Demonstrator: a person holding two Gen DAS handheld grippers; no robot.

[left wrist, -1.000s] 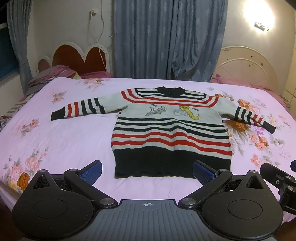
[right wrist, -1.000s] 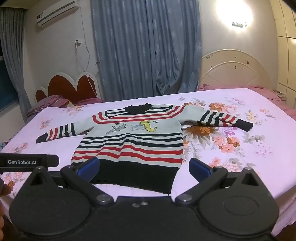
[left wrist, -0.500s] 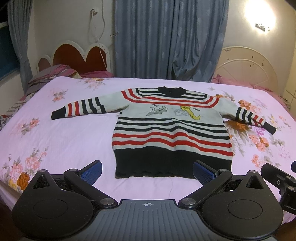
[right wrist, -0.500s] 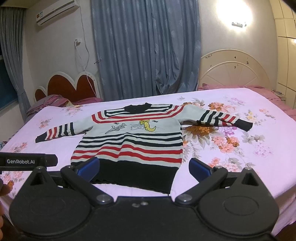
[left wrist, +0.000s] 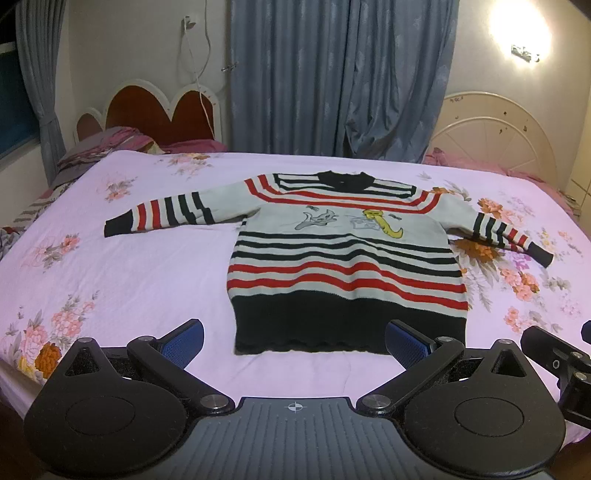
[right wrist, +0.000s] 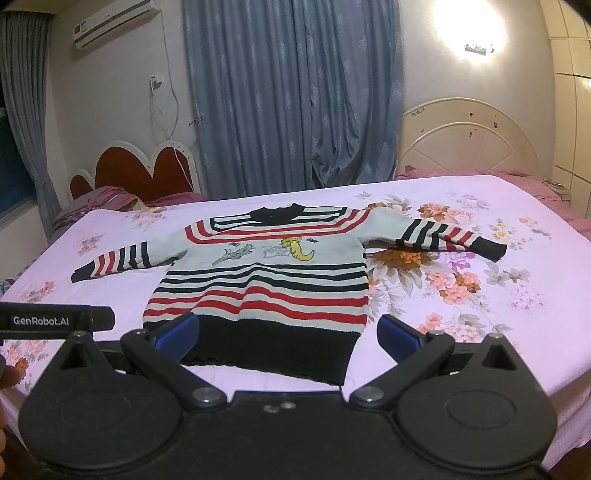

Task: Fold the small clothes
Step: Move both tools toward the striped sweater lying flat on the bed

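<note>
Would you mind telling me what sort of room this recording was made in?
Most likely a home bedroom: a bed with a floral pink sheet, a heart-shaped headboard, long blue curtains, and a wall air conditioner.

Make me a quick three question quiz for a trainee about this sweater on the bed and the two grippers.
1. True or false: the striped sweater lies flat on the bed with both sleeves spread out.
2. What colour is its bottom hem band?
3. Which holds fabric: A left gripper, B right gripper, C neither?

Key: 1 true. 2 black. 3 C, both are open and short of the hem.
</note>
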